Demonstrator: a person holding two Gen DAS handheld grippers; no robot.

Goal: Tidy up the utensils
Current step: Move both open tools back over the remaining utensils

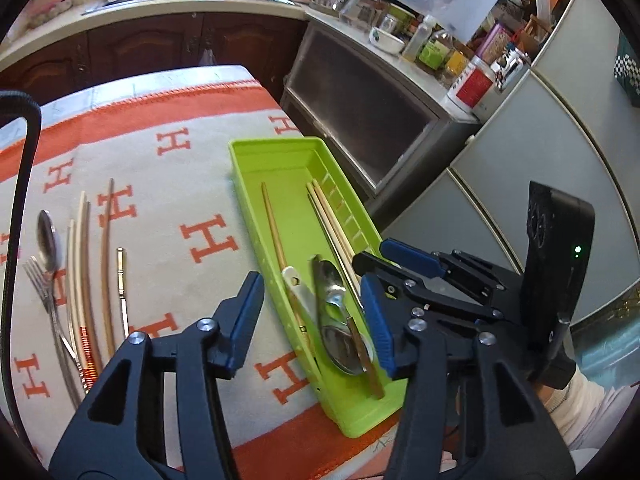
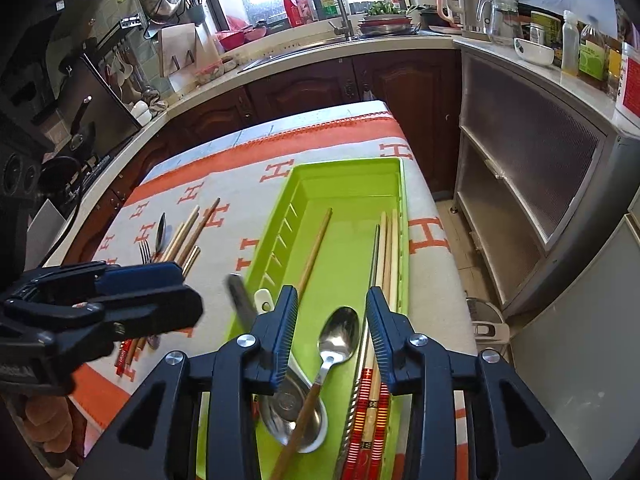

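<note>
A lime green tray lies on the orange and white cloth. It holds several chopsticks, a wood-handled spoon and a larger metal spoon. Left of the tray on the cloth lie a fork, a spoon and several chopsticks. My left gripper is open and empty, its jaws straddling the tray's near left wall. My right gripper is open and empty, just above the spoons in the tray's near end.
The table's right edge drops to the floor beside a grey cabinet. A kitchen counter with a sink and dark wood doors runs behind the table. A black cable hangs at the left.
</note>
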